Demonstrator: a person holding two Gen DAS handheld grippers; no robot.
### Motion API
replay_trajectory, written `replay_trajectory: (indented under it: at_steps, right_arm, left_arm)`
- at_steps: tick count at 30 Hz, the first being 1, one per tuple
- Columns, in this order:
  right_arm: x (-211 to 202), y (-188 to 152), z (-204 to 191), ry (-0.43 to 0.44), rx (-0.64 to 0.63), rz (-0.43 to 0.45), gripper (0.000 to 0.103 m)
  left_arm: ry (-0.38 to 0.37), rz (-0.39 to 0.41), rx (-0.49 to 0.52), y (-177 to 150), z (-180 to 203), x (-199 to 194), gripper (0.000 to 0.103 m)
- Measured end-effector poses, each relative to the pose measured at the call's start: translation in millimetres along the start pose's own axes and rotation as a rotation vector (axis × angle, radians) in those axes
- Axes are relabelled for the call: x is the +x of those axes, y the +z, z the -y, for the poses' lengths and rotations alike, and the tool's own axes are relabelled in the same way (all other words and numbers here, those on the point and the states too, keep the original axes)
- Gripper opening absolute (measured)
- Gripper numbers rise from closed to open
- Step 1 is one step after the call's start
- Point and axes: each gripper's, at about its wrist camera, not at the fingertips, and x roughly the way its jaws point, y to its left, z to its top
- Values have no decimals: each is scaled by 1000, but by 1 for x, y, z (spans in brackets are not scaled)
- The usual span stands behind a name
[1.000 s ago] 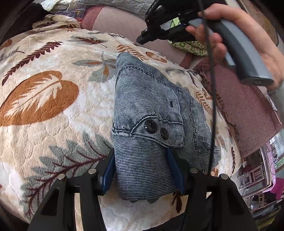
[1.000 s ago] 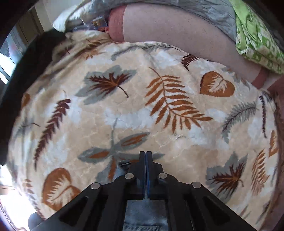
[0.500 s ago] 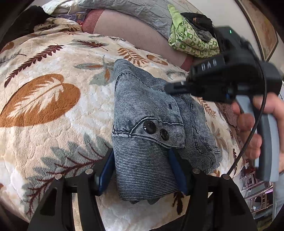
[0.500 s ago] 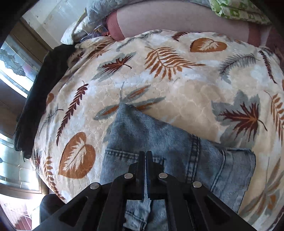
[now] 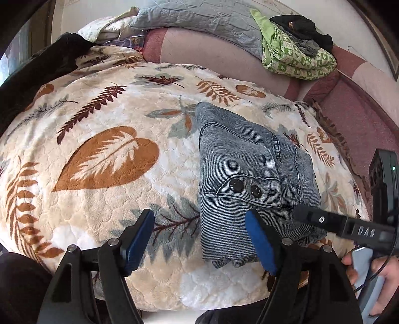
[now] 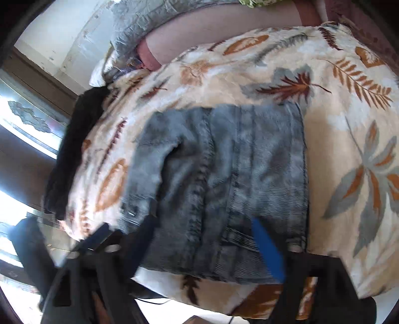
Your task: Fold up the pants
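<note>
A leaf-patterned blanket covers the bed, and nearest the left camera the left tool stands with its blue-padded jaws spread wide, gripping nothing, one pad beside the near end of the pants. The folded denim pants lie on the blanket, right of its middle, with the right tool open at their right edge. Farther back a grey quilt and a green cloth rest on the sofa back.
</note>
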Motion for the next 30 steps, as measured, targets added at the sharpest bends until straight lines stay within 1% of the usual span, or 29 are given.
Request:
replay_trajectory:
  at_steps: [1, 2, 3, 4, 6, 9, 11, 13, 15, 19, 21, 23, 25, 28, 30]
  right_arm:
    - [-3, -5, -4, -15, -42, 30, 91]
    - [-6, -6, -10, -35, -65, 37, 91]
    - [-11, -7, -13, -38, -64, 38, 91]
    - [-18, -7, -13, -15, -51, 60, 91]
    - [-35, -10, -8, 43, -15, 124, 91]
    - [-54, -19, 18, 48, 79, 206, 91]
    - [-61, -25, 42, 67, 165, 232, 91]
    - [-61, -30, 68, 87, 260, 213, 91]
    - [-65, -36, 93, 117, 341, 193, 91]
    - [-70, -36, 121, 160, 394, 175, 91]
    - [-69, -32, 128, 204, 416, 156, 91]
    - [-63, -23, 130, 235, 414, 127, 91]
    - [-56, -12, 126, 262, 395, 112, 91]
    - [-39, 6, 121, 320, 403, 67, 91]
    - [-28, 18, 121, 330, 417, 41, 91]
  left_arm:
    - [10, -3, 10, -1, 1, -1, 76]
    - [22, -4, 20, -2, 2, -2, 76]
    - [34, -1, 26, -3, 4, -4, 76]
    - [43, 0, 31, -4, 5, -6, 76]
    - [49, -2, 36, -4, 7, -9, 76]
    - [62, -2, 50, -6, 11, -11, 76]
    - [54, -12, 64, -6, 10, -10, 76]
    - [17, -27, 45, -4, 3, -7, 76]
    - [-31, -54, -6, 1, -7, -2, 76]
    - [-132, -105, -135, 15, -31, 16, 76]
    - [-162, -115, -163, 22, -36, 23, 76]
    - [-226, -135, -196, 28, -40, 32, 76]
    - [-269, -159, -223, 33, -41, 41, 76]
    - [-292, -180, -235, 41, -39, 53, 76]
    - [-322, -195, -238, 46, -38, 61, 76]
